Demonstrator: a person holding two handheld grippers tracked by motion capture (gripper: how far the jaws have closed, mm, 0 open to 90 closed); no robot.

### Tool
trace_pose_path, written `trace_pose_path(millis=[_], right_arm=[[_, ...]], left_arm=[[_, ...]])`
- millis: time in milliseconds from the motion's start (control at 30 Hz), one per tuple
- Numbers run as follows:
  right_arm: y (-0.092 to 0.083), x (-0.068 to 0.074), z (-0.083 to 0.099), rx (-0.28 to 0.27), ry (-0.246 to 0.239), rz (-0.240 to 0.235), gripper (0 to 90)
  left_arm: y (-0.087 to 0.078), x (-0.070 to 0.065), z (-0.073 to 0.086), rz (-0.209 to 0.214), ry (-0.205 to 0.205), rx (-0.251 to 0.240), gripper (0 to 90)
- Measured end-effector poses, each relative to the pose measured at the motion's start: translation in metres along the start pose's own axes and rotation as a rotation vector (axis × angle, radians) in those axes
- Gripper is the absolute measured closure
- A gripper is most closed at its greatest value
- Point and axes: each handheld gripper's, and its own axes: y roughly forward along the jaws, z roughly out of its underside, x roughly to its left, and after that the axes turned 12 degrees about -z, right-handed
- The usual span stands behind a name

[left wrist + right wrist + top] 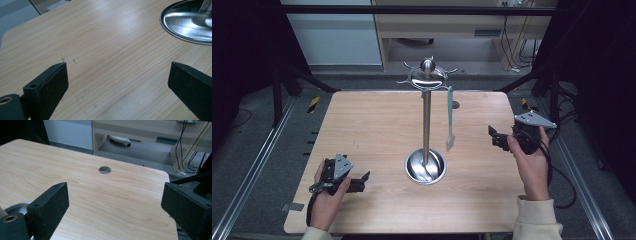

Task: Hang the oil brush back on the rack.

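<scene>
i see a shiny stand [426,125] in the middle of the table [362,130]. a long green spatula [450,120] hangs from a hook at its top, pointing straight down. my right gripper [493,136] is near it, and the spatula is just to its left. my left gripper [363,181] is farther away. both have jaws wide apart, holding nothing. i think the right one should reach.

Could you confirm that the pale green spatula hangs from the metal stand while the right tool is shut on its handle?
Not quite: the right tool is open and empty, apart from the spatula, as the high view shows. The spatula does hang from the metal stand.
</scene>
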Motion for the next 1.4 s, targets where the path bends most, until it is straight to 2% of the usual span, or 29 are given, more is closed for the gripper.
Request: trace_pose_path(millis=[433, 667, 1000, 1133, 1233, 1400], right_arm=[[0.024, -0.008, 0.028, 0.075, -0.022, -0.021, 8.4], [0.036, -0.007, 0.04, 0.112, -0.045, -0.031, 8.8], [0.053, -0.006, 0.06, 0.183, -0.029, -0.07, 9.1], [0.06, -0.005, 0.066, 0.212, -0.047, -0.078, 9.2], [0.064, -0.003, 0.071, 0.226, -0.035, -0.093, 9.3], [0.072, -0.002, 0.078, 0.244, -0.045, -0.115, 9.3]], left_arm=[[0.001, 0.0, 0.0, 0.007, 0.005, -0.001, 2.5], [0.0, 0.0, 0.0, 0.006, 0.002, -0.002, 2.5], [0.0, 0.0, 0.0, 0.009, 0.012, 0.0, 2.5], [0.0, 0.0, 0.0, 0.008, 0.013, 0.001, 2.5], [0.0, 0.0, -0.001, 0.008, 0.014, 0.001, 2.5], [0.0, -0.001, -0.001, 0.006, 0.015, 0.002, 2.5]])
